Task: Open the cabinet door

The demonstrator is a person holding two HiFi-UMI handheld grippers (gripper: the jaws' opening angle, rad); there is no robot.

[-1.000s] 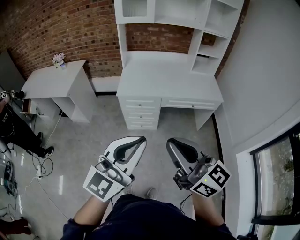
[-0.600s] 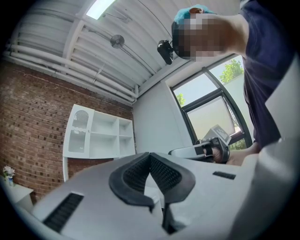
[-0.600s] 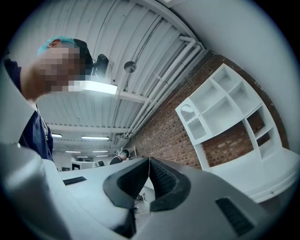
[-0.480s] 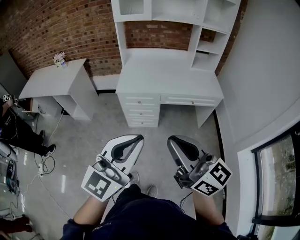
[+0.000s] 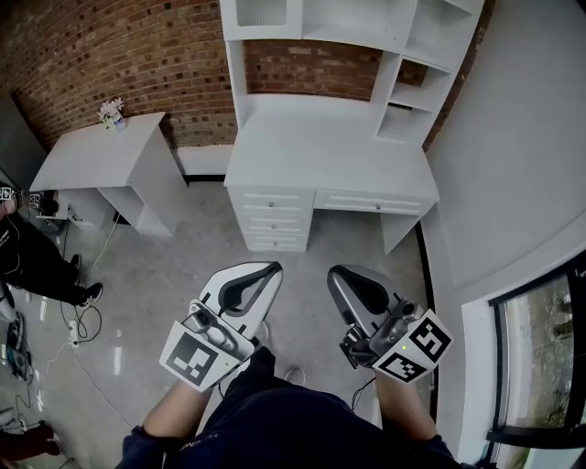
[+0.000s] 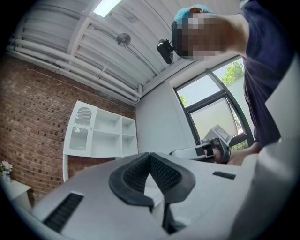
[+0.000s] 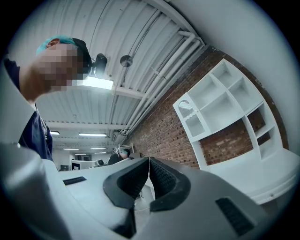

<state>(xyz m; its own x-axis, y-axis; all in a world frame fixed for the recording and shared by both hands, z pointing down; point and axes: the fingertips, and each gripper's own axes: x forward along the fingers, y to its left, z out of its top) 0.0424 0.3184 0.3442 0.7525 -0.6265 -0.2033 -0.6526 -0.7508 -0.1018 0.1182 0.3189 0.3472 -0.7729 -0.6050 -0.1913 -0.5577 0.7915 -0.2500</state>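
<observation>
A white desk (image 5: 325, 151) with a shelf hutch stands against the brick wall. The hutch's cabinet door (image 5: 261, 14), white with a glazed arched panel, is at its upper left and is closed; it also shows in the left gripper view (image 6: 80, 129) and the right gripper view (image 7: 192, 117). My left gripper (image 5: 272, 268) and right gripper (image 5: 335, 273) are held side by side over the floor, well short of the desk. Both point toward it. In each gripper view the ribbed pads meet with nothing between them, left gripper (image 6: 150, 155), right gripper (image 7: 148, 160).
A small white side table (image 5: 137, 165) with a flower pot (image 5: 112, 112) stands left of the desk. Another person (image 5: 37, 266) sits at the far left beside floor cables (image 5: 78, 325). A white wall and a window (image 5: 540, 366) close off the right side.
Both grippers stay shut and side by side. The wearer's leg steps forward below them, and the seated person at the left shifts toward the frame edge.
</observation>
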